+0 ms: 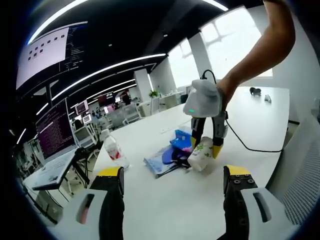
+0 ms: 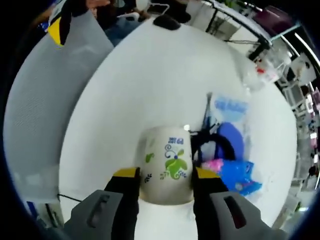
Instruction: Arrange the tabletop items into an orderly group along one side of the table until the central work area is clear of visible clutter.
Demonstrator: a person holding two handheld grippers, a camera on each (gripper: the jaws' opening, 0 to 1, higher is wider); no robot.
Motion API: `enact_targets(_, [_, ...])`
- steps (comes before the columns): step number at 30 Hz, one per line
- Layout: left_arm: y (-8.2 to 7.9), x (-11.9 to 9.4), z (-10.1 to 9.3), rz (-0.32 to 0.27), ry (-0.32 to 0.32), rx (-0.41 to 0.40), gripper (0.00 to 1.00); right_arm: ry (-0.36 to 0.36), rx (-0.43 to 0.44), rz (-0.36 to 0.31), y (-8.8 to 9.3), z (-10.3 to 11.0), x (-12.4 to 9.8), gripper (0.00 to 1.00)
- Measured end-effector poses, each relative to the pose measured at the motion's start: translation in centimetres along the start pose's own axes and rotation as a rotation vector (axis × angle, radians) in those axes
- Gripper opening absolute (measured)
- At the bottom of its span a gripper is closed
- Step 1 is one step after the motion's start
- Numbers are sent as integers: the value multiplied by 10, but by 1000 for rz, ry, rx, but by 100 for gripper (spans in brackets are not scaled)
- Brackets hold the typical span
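In the right gripper view, the right gripper (image 2: 165, 180) has its yellow-tipped jaws set on either side of a white cup (image 2: 166, 167) printed with green leaves and blue marks, low in the middle of the frame; the jaws press its walls, so it is held. The left gripper view shows the same hold from the front, right of centre: the right gripper (image 1: 206, 146) reaches down with the cup (image 1: 201, 155) between its tips, a person's arm behind it. The cup looks like thin paper or plastic: likely light, easily crushed, best squeezed gently across its middle, as here. Whether it holds anything I cannot tell.

The left gripper (image 1: 172, 181) stands at the bottom of its own view with its jaws wide and nothing between them.

Just beside the cup lies a heap of blue bags (image 1: 172, 152) with dark loops among them, soft and floppy. A plastic bottle (image 1: 113, 150) with a red label lies left of it, near the table edge.

The table (image 2: 150, 80) is white, smooth and probably slippery. A black cable (image 1: 255, 147) crosses it on the right. Around is an open office with monitors (image 1: 55, 130) on the left, ceiling strip lights and bright windows at the upper right.
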State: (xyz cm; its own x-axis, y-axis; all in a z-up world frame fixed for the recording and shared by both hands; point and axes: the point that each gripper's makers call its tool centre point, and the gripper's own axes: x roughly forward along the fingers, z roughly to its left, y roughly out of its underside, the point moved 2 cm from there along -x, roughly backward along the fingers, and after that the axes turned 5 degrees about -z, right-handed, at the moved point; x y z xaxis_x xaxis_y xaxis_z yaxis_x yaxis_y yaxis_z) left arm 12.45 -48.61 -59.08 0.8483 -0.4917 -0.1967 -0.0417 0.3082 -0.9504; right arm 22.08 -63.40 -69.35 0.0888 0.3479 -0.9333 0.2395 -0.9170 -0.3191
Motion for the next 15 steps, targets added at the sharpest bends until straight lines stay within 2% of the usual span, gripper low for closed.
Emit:
enact_targets(5, [0,0,1,-1,-5,-1,80,8,-48,15,-1,-3,-2,38])
enact_targets(12, [-1,1,0,-1,-3,1,80,46,-280,136,4,-6,-7,39])
enact_targets(15, [-1,1,0,3,-2,-1,80,42,-324,188,8,-4,-6,39])
